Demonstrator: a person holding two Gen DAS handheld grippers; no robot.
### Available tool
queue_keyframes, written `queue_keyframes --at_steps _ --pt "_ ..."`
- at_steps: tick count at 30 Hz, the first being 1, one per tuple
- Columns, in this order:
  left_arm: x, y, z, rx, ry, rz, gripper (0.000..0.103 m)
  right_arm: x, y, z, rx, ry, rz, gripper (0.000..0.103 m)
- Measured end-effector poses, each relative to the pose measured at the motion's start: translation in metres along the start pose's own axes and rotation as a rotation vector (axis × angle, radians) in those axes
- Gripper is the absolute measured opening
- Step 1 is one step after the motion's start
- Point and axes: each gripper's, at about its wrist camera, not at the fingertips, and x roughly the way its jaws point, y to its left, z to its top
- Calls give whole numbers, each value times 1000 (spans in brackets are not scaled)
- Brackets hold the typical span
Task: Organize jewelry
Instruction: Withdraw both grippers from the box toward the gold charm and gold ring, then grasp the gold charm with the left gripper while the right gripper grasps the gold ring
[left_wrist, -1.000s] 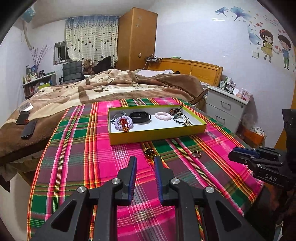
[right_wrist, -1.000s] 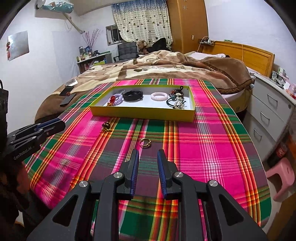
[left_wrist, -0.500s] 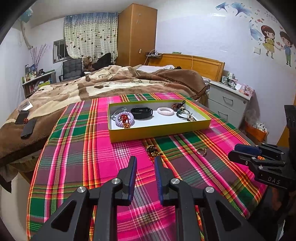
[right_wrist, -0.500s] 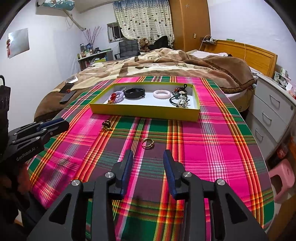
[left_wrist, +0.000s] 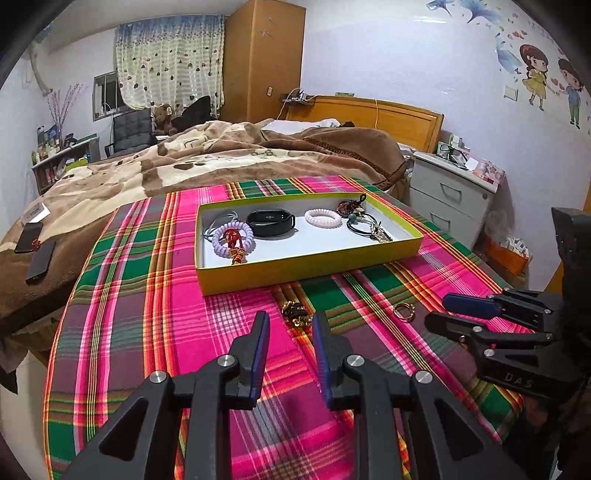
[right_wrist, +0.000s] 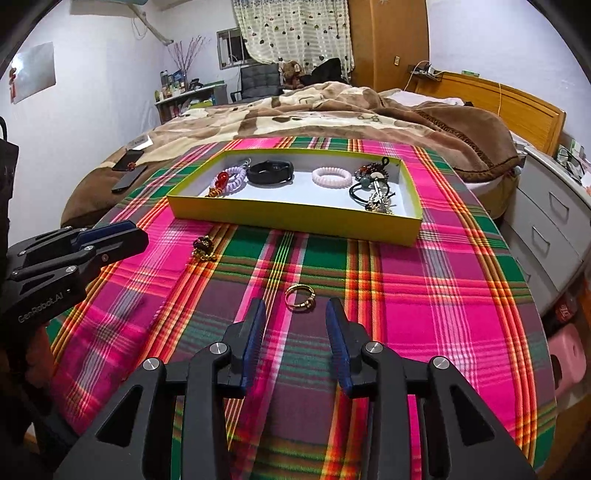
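I see the yellow tray (right_wrist: 295, 219) at 12 o'clock on the plaid cloth (right_wrist: 424, 295), path unobstructed. My right gripper (right_wrist: 295, 325) stands wide, gold ring (right_wrist: 300, 293) just ahead between its tips. My left gripper (left_wrist: 290, 330) is opening, beaded charm (left_wrist: 295, 314) at 12 o'clock, untouched.

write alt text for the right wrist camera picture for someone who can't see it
The right tool hangs open just short of a gold ring lying on a pink and green plaid cloth. Beyond it a yellow tray holds bracelets and hair ties; the left tool reaches in from the left near a small gold and dark trinket.
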Motion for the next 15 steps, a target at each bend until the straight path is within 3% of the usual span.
queue_keyframes --at_steps 15 --pt "28 9 7 -24 76 -25 23 35 0 9 16 107 -25 35"
